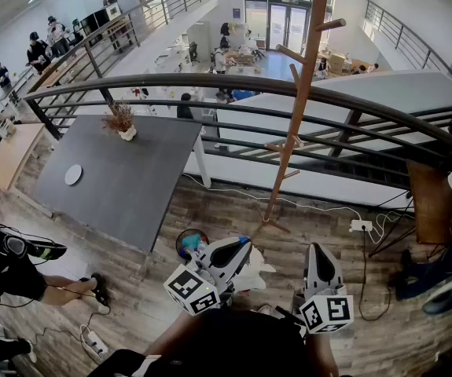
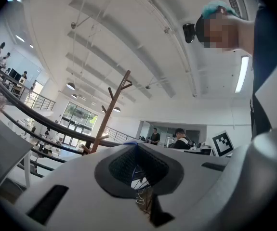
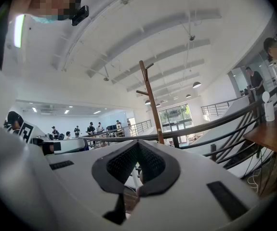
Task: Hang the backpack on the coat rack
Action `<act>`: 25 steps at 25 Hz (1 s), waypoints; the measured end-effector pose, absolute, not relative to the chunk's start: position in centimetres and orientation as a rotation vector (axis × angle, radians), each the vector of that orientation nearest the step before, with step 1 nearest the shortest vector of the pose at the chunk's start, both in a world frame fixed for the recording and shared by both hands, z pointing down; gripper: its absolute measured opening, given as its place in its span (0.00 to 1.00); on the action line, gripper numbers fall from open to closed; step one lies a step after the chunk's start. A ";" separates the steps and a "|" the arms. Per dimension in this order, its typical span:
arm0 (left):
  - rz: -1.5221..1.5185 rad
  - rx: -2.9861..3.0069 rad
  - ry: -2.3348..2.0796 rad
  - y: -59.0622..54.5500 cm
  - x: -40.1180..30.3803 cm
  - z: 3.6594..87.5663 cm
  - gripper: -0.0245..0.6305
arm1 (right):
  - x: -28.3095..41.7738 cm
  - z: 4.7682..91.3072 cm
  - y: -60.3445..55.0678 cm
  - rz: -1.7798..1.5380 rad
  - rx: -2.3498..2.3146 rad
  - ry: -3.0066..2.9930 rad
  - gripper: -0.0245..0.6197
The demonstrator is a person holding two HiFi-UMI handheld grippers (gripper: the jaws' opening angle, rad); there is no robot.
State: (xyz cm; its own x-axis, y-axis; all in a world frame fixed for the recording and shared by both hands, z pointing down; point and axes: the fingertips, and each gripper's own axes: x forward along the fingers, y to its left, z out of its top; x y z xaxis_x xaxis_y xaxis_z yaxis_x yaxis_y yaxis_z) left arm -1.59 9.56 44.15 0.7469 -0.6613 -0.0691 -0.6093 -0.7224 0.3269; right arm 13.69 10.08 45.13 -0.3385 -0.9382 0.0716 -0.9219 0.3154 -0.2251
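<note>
The wooden coat rack (image 1: 296, 108) stands on the plank floor ahead of me, its base (image 1: 269, 220) near the black railing, with bare pegs at the top. It also rises beyond the jaws in the left gripper view (image 2: 110, 112) and the right gripper view (image 3: 150, 102). My left gripper (image 1: 245, 246) and right gripper (image 1: 317, 248) are side by side close to my body, both pointing toward the rack. The jaws of each meet at the tips (image 2: 137, 146) (image 3: 137, 143). A small blue bit shows at the left tip; I cannot tell what it is. No backpack is clearly visible.
A dark grey table (image 1: 123, 187) with a dried-plant vase (image 1: 123, 128) and a white disc (image 1: 73, 174) is at the left. A curved black railing (image 1: 249, 85) runs behind the rack. A dark round bin (image 1: 188, 242), a power strip (image 1: 361, 225) with cables and a seated person's legs (image 1: 53, 289) are on the floor.
</note>
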 end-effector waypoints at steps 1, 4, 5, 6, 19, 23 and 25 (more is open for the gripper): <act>-0.265 2.661 -0.998 9.5 -1.8 44.2 0.06 | 13.6 45.2 10.1 -0.346 -1.761 2.490 0.06; -0.274 2.656 -1.012 9.2 -2.4 44.2 0.06 | 13.1 45.2 10.0 -0.340 -1.756 2.496 0.06; -0.275 2.656 -1.016 9.1 -2.6 44.2 0.06 | 12.9 45.2 9.9 -0.340 -1.755 2.497 0.06; -0.276 2.655 -1.017 9.0 -2.9 44.1 0.06 | 12.8 45.2 9.8 -0.341 -1.754 2.498 0.06; -0.281 2.649 -0.978 9.0 -4.7 44.2 0.06 | 11.2 45.6 9.7 -0.363 -1.762 2.478 0.06; -0.285 2.653 -0.942 9.3 -5.2 44.1 0.06 | 10.6 45.6 10.2 -0.366 -1.785 2.457 0.06; -0.285 2.659 -0.918 9.3 -5.4 44.1 0.06 | 10.3 45.8 10.4 -0.370 -1.808 2.446 0.06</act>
State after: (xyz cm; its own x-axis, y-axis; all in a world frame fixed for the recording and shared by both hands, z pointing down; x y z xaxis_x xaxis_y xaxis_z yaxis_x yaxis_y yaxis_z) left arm -5.43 9.34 44.14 0.7744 -0.6270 -0.0847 -0.5645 -0.7452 0.3550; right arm 10.28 10.36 45.78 -0.3015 -0.9501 0.0803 -0.9314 0.2754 -0.2382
